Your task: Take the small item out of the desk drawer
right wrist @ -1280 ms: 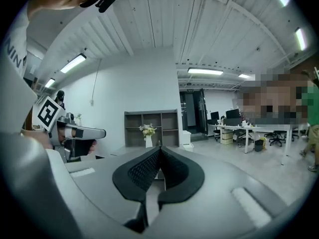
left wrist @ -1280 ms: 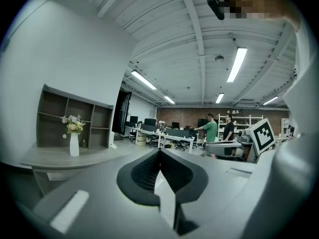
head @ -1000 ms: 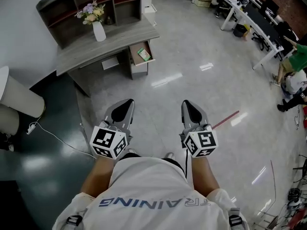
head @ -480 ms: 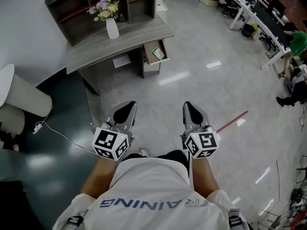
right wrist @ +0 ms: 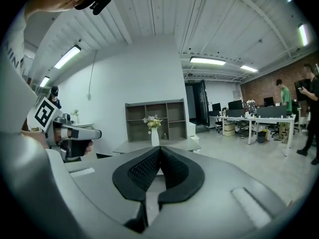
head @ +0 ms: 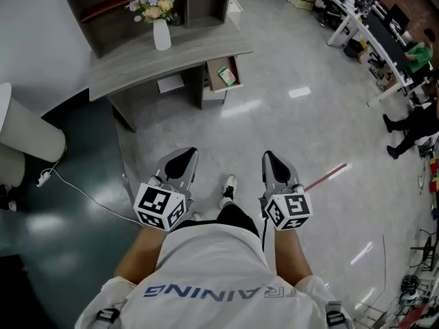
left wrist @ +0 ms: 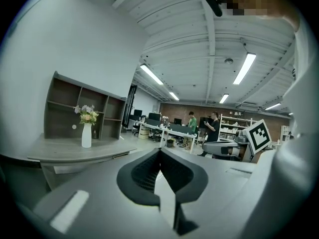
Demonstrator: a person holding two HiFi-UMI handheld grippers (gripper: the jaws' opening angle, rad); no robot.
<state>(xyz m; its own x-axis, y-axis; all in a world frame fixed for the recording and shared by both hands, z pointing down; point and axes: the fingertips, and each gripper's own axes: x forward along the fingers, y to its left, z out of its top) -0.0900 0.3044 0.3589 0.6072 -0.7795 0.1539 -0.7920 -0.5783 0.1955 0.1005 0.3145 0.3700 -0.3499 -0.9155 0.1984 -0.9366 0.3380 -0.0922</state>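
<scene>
A grey desk [head: 164, 64] stands at the far side of the floor, with its drawer [head: 223, 75] pulled open at the right end. A small green-and-white item [head: 226, 77] lies inside the drawer. My left gripper [head: 184, 157] and right gripper [head: 268, 159] hover side by side near the person's body, well short of the desk, both shut and holding nothing. In the right gripper view the desk [right wrist: 149, 146] shows just above the closed jaw tips, and in the left gripper view the desk [left wrist: 75, 151] sits off to the left.
A white vase of flowers [head: 161, 33] stands on the desk before a grey shelf unit [head: 151, 5]. A white round bin [head: 27, 136] and a trailing cable [head: 82, 194] lie left. Office tables [head: 357, 26] and people [head: 418, 53] are at the right. My shoe [head: 228, 186] steps forward.
The view has shifted as the person walks toward the desk; a shoe now steps out between the grippers. Both grippers keep their places and stay shut.
</scene>
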